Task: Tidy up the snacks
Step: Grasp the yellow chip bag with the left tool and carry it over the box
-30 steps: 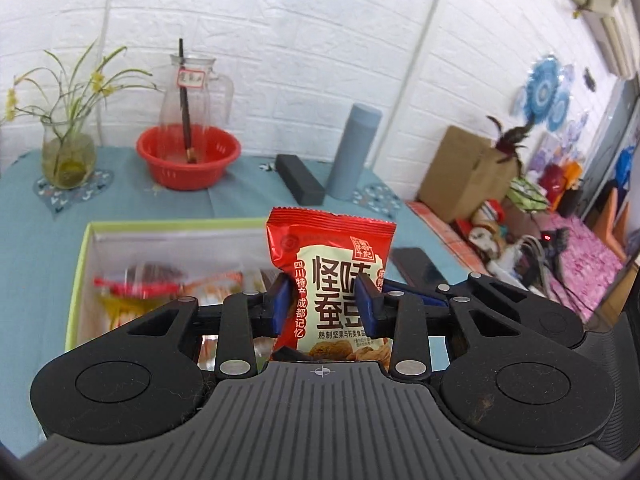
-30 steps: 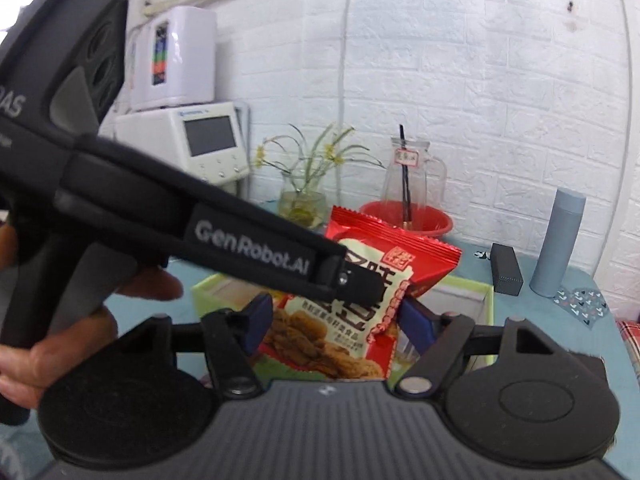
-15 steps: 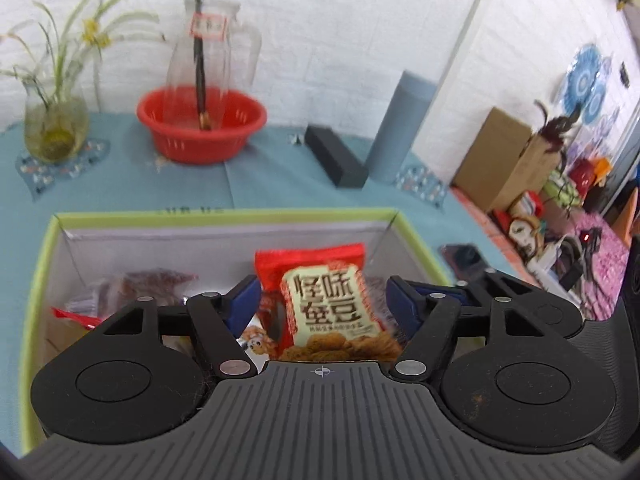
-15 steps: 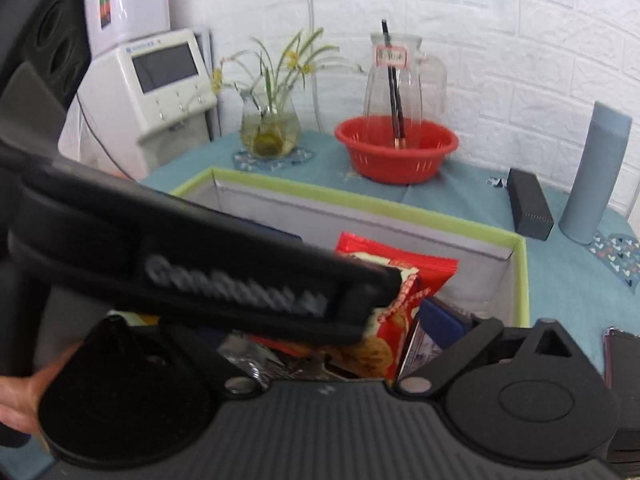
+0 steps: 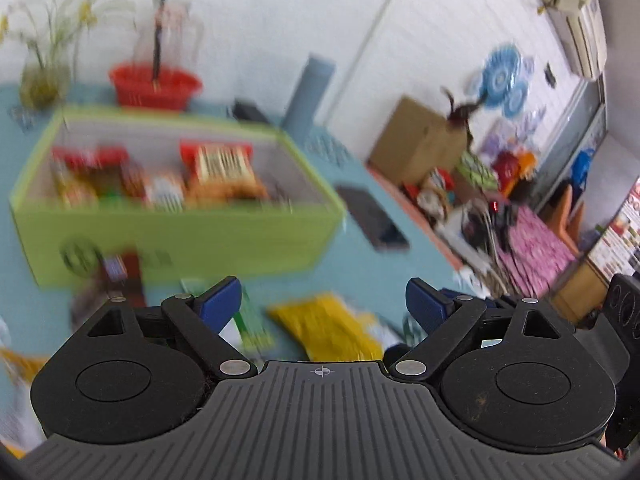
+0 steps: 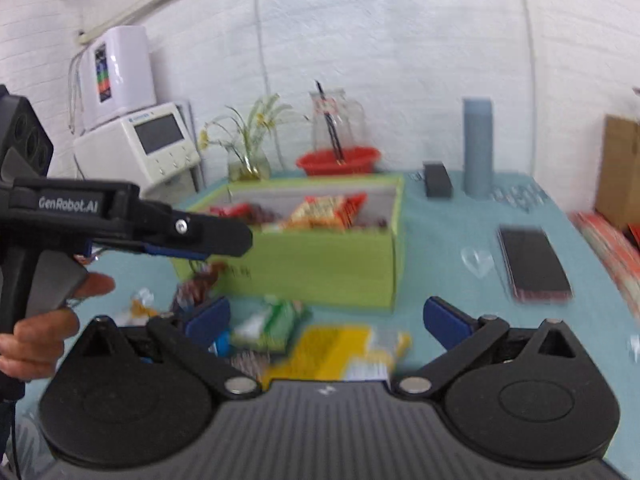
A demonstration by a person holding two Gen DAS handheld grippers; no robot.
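Both jaws now empty: left opening, right wide; red packet [image 5: 218, 168] dropped in box [image 5: 176, 240].

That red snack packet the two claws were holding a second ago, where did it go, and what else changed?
Both let it go: the red packet now lies in the green box. The left gripper and right gripper have pulled back over the yellow packet, empty; the left's jaws are opening. Box, red basin and phone stayed put.
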